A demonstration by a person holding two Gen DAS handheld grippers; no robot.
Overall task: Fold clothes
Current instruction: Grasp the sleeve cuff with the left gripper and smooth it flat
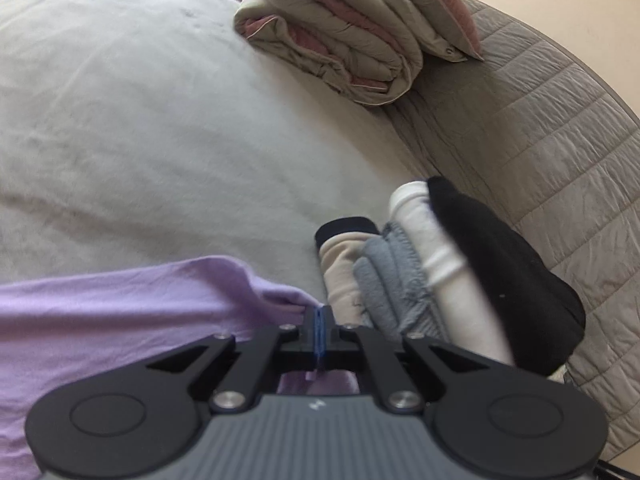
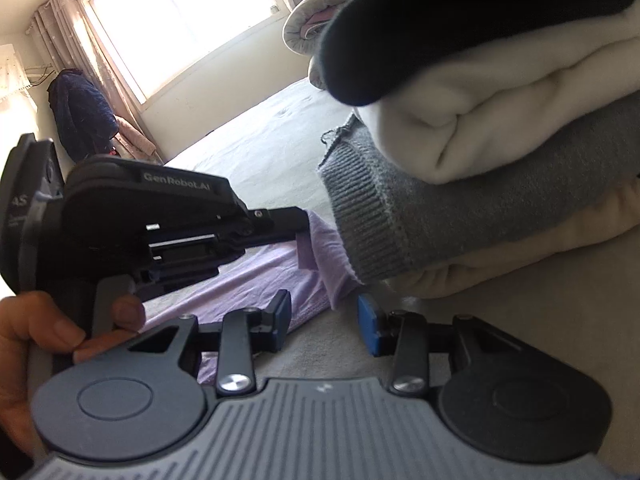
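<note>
Left tongs (image 1: pixel 319 320) pinching lilac garment (image 1: pixel 120 320) edge beside folded stack (image 1: pixel 440 272)

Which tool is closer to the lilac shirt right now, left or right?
Left. The left tool is shut on a fold of the lilac shirt at its edge. The right tool stands open just off that edge, pads not touching it.

Readable markings, as I see them from the right wrist view:

1. "GenRobot.AI", pale lettering on the black upper housing of the left gripper (image 2: pixel 304 236), at ten o'clock in the frame.
2. "AS", pale letters on that unit's rear plate at nine o'clock; smaller print beneath is too blurred for me to read.

Left wrist view: no legible text.
</note>
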